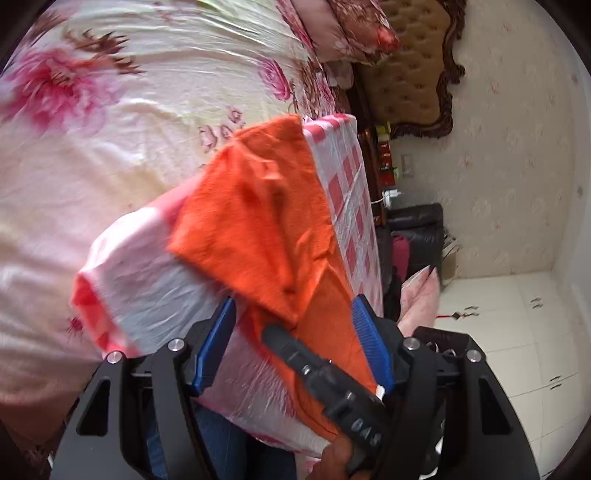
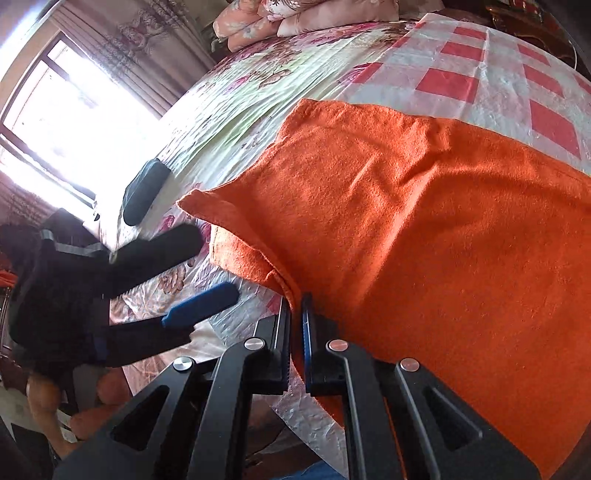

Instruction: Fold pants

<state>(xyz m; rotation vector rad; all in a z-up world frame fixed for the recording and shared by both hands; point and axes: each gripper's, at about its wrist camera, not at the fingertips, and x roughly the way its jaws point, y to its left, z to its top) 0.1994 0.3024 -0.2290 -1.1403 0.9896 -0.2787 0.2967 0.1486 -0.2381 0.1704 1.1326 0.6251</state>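
Observation:
The orange pants (image 2: 424, 221) lie on a red-and-white checked plastic sheet (image 2: 458, 85) over the bed; they also show in the left wrist view (image 1: 258, 221), partly folded over. My right gripper (image 2: 295, 306) is shut on the pants' near edge. My left gripper (image 1: 295, 317) is open, its blue pads (image 1: 218, 347) apart above the sheet and pants. It also shows in the right wrist view (image 2: 177, 236) at the left, open and holding nothing. The right gripper's black body (image 1: 325, 384) crosses between the left fingers.
The floral bedsheet (image 1: 129, 110) covers the bed. Pillows (image 2: 295, 18) are stacked at the far end. A padded headboard (image 1: 413, 74), a dark bag (image 1: 417, 229) and white floor tiles (image 1: 517, 332) lie beside the bed. A bright window (image 2: 74, 118) is at the left.

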